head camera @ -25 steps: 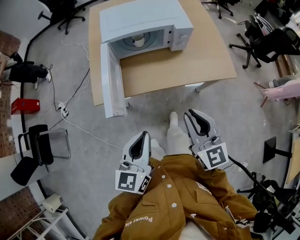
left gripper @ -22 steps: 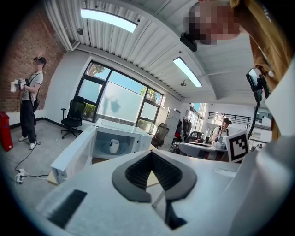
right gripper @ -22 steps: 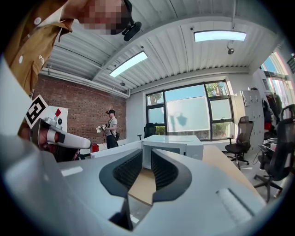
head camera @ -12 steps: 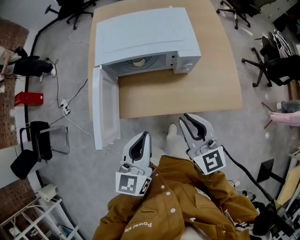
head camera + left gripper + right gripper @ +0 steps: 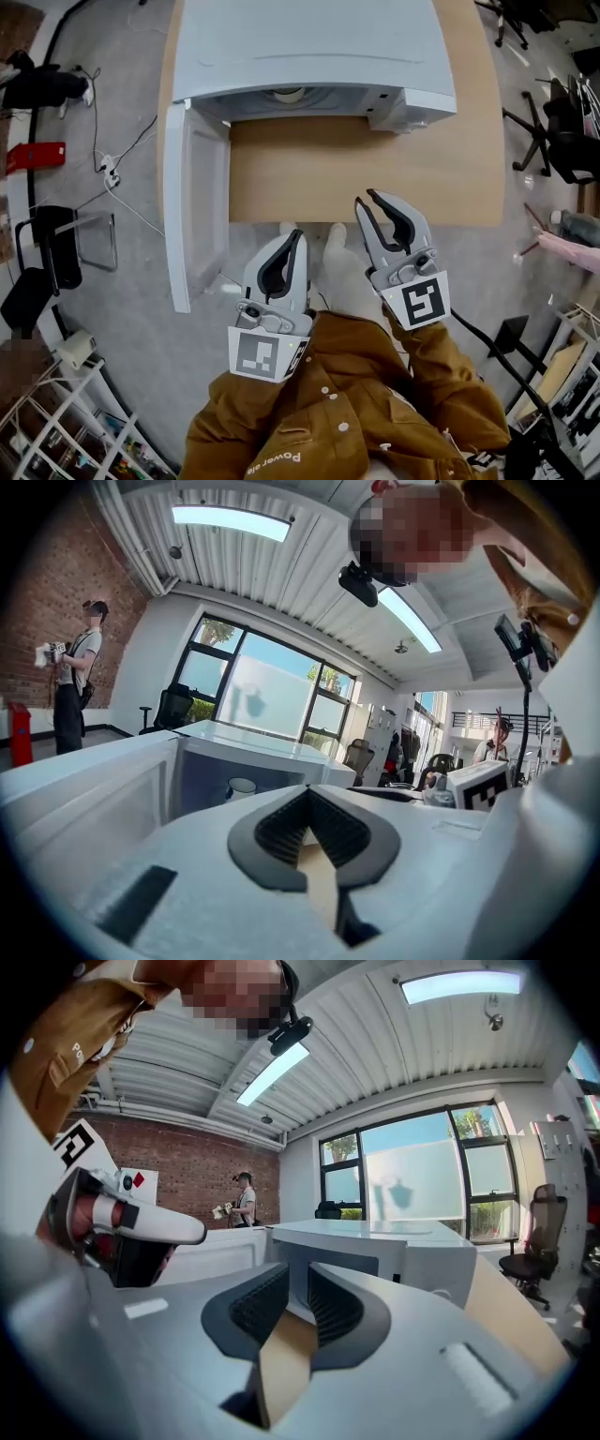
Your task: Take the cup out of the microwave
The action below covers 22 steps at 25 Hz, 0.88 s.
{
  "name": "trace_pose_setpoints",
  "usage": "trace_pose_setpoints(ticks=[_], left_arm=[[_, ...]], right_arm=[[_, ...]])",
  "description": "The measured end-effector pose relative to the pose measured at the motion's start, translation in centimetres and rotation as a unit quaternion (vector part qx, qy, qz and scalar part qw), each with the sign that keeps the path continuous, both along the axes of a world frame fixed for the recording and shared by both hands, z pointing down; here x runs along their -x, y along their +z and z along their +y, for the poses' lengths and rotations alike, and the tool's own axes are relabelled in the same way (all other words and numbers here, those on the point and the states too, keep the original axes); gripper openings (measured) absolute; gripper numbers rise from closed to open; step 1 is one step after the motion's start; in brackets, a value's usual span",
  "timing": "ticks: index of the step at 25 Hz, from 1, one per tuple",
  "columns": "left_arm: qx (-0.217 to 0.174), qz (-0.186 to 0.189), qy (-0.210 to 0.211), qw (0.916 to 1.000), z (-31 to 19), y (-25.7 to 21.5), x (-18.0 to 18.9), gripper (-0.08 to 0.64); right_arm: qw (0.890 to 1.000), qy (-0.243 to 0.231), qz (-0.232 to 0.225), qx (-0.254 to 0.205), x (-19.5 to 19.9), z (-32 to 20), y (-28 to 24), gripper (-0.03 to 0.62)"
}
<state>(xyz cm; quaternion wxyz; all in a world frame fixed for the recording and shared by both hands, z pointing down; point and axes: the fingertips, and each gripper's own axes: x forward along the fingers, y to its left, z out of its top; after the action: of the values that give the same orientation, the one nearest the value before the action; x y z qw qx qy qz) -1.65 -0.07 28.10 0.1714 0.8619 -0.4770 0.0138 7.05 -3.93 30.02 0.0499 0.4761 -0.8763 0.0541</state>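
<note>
Our left claw (image 5: 299, 234) clenched, tips meeting, nothing in it. Our right claw (image 5: 365, 198) released a crack, narrow gap between pads, empty. Both at near edge of worktop (image 5: 375, 178), pointing toward microwave (image 5: 309, 47). Microwave door (image 5: 192, 206) swung wide open to our left. We see white cup (image 5: 289, 94) inside cavity, well apart from both claws.

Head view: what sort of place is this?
Probably an office or lab, not a kitchen: the microwave sits on a wooden desk, office chairs stand nearby, and the gripper views show a brick wall and large windows.
</note>
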Motion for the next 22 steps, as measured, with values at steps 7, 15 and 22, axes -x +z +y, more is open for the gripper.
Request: trace_pose_setpoints(ticks=[7, 15, 22], left_arm=[[0.020, 0.020, -0.025, 0.9993, -1.8, 2.7, 1.9, -0.002], [0.028, 0.023, -0.050, 0.9981, -3.4, 4.5, 3.9, -0.002], [0.023, 0.028, -0.069, 0.9969, -5.4, 4.9, 4.6, -0.002]], right_arm=[[1.000, 0.006, 0.006, -0.003, 3.3, -5.8, 4.7, 0.170], [0.999, 0.025, 0.021, -0.014, 4.8, -11.6, 8.3, 0.255], [0.999, 0.025, 0.019, -0.014, 5.8, -15.2, 10.8, 0.291]])
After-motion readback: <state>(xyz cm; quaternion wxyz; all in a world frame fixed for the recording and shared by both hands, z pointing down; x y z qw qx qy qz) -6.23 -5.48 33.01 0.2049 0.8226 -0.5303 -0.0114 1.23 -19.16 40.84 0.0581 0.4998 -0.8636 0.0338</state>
